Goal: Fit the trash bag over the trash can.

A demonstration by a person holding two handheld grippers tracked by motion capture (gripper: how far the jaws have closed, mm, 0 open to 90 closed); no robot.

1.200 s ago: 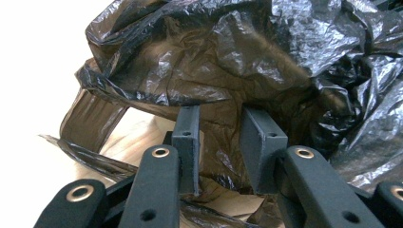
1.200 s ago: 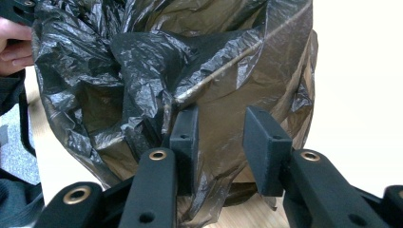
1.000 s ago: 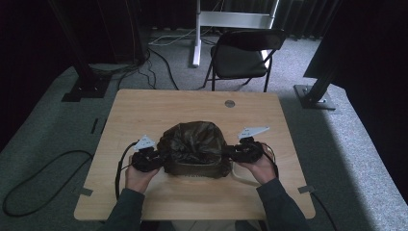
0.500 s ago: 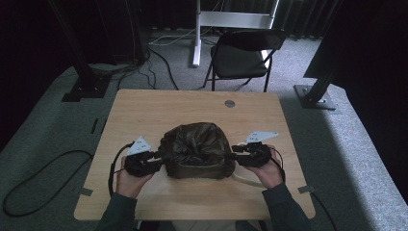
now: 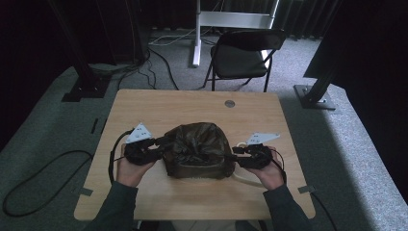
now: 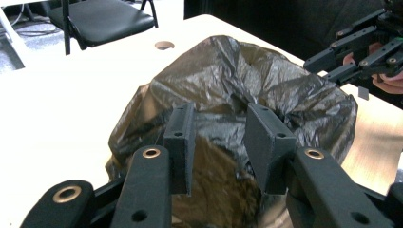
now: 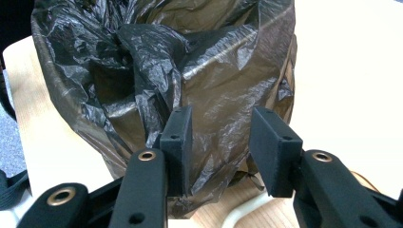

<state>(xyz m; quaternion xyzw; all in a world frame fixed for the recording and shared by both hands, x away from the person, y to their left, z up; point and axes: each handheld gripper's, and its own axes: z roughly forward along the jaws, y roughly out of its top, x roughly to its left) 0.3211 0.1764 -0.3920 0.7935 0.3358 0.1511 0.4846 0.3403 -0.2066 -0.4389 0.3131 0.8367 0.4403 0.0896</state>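
A crumpled dark brown plastic bag [image 5: 198, 150] sits on the near middle of the light wooden worktop [image 5: 192, 106], puffed up into a rounded mound. Its film is thin, glossy and densely creased; in the left gripper view the bag [image 6: 247, 90] looks near black along its folds and translucent brown where light passes through lower down. In the right gripper view the bag [image 7: 190, 71] shows a deep pucker of gathered folds near its top and a flatter, shinier wall facing the camera. A pale curved object [image 5: 243, 179] lies on the worktop at the bag's near right corner, partly under its edge; what it is cannot be told.

The left hand-held gripper [image 5: 161, 142] is at the bag's left side, its jaws spread with the film between and just beyond them [image 6: 217, 142]; whether the pads touch the plastic cannot be told. The right hand-held gripper [image 5: 230, 155] is at the bag's right side, jaws likewise spread apart against the lower wall of the bag [image 7: 219, 142], gripping nothing.

Beyond the worktop's far edge stands a black folding chair [image 5: 243, 57] on grey carpet.
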